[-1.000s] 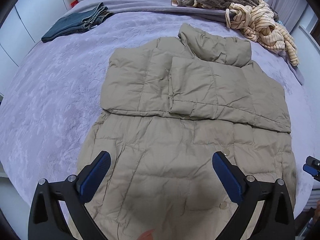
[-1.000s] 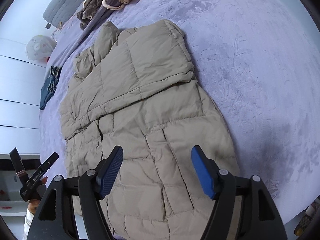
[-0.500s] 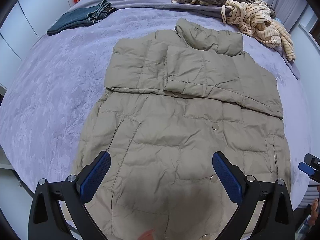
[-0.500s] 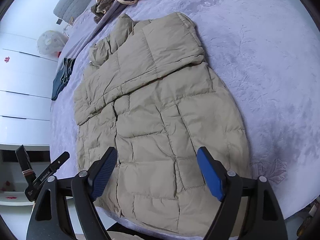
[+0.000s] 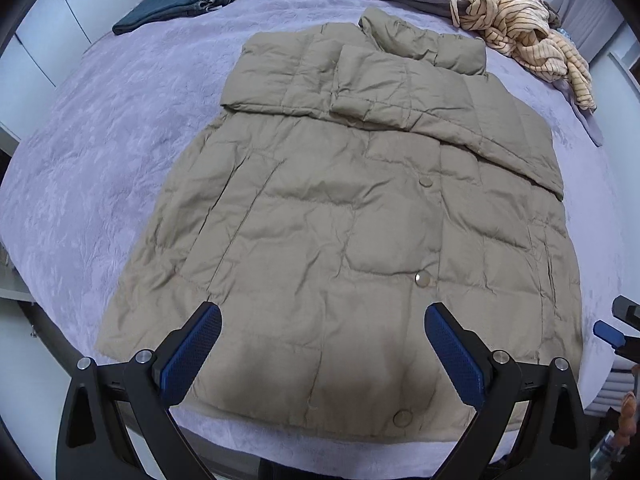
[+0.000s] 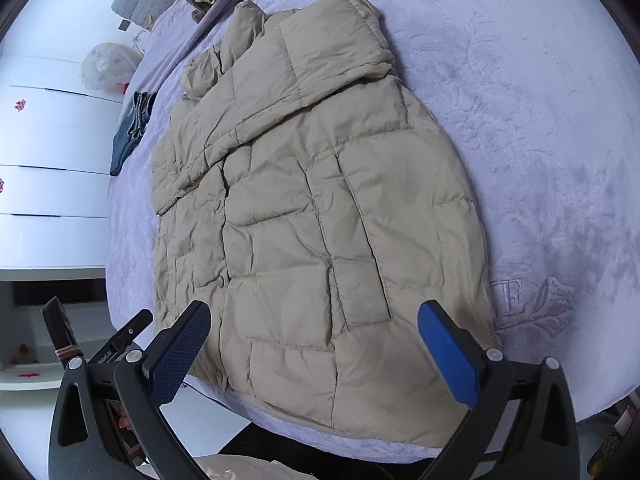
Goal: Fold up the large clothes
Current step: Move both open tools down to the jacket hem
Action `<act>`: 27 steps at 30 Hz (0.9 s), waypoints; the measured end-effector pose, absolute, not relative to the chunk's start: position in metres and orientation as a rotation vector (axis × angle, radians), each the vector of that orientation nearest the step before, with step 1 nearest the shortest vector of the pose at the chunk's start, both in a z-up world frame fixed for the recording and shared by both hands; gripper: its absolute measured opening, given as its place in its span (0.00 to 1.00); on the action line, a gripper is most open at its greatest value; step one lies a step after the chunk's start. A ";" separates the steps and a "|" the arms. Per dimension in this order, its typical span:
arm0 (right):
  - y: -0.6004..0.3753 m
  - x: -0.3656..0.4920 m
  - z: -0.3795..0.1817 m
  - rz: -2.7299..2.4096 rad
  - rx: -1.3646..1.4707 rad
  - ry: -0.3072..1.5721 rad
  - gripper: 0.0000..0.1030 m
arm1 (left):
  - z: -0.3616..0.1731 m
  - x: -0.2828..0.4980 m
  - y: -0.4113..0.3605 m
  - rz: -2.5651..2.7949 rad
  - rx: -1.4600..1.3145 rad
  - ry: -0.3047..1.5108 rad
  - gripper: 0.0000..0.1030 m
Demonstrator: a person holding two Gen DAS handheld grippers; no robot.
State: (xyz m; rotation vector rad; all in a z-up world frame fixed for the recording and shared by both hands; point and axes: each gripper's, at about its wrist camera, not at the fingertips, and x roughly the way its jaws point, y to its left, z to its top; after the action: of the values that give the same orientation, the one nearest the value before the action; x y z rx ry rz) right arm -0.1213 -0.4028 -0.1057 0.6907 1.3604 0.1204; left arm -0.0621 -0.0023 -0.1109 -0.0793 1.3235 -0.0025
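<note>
So the tan puffer jacket point(image 5: 344, 216) is laid flat on the purple bedspread point(image 5: 92, 152), front up, with both sleeves already folded across the chest just below the collar point(image 5: 424, 46). The hem is hanging right at the near edge of the bed.

The left gripper point(image 5: 322, 354) is held over the hem with its blue pads spread wide, nothing pinched. Same story for the right gripper point(image 6: 314, 350): jaws as wide as they go, hovering above the jacket's bottom corner, no cloth caught.

Handling-wise, the jacket is judged to be light, puffy and soft, with a slick shell, so a thin pinch will probably slide off. A deeper bite of the quilted hem should be taken at each bottom corner, one per gripper, so it can be carried up toward the collar in one go. Air trapped in the padding will likely make the fold spring back, so pressing down afterward is expected.

Beyond the collar, a striped sweater point(image 5: 532, 36) is piled, and folded jeans point(image 5: 180, 2) are parked well off to the jacket's left.
</note>
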 end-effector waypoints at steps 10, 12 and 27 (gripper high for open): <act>-0.394 -0.157 -0.123 0.077 0.812 1.361 1.00 | -0.120 -0.093 0.017 -0.031 -0.060 1.341 0.99; -0.387 -0.168 -0.127 0.058 0.836 1.353 1.00 | -0.127 -0.100 0.024 -0.043 -0.053 1.357 0.99; -0.359 -0.252 -0.149 -0.085 1.024 1.292 1.00 | -0.150 -0.147 0.093 -0.090 -0.106 1.356 0.99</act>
State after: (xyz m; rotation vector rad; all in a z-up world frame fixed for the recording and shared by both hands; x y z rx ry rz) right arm -0.2515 -0.3589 -0.1488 1.0243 1.2918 -0.0847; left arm -0.1466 0.0931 -0.1502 -0.1062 1.3563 -0.0896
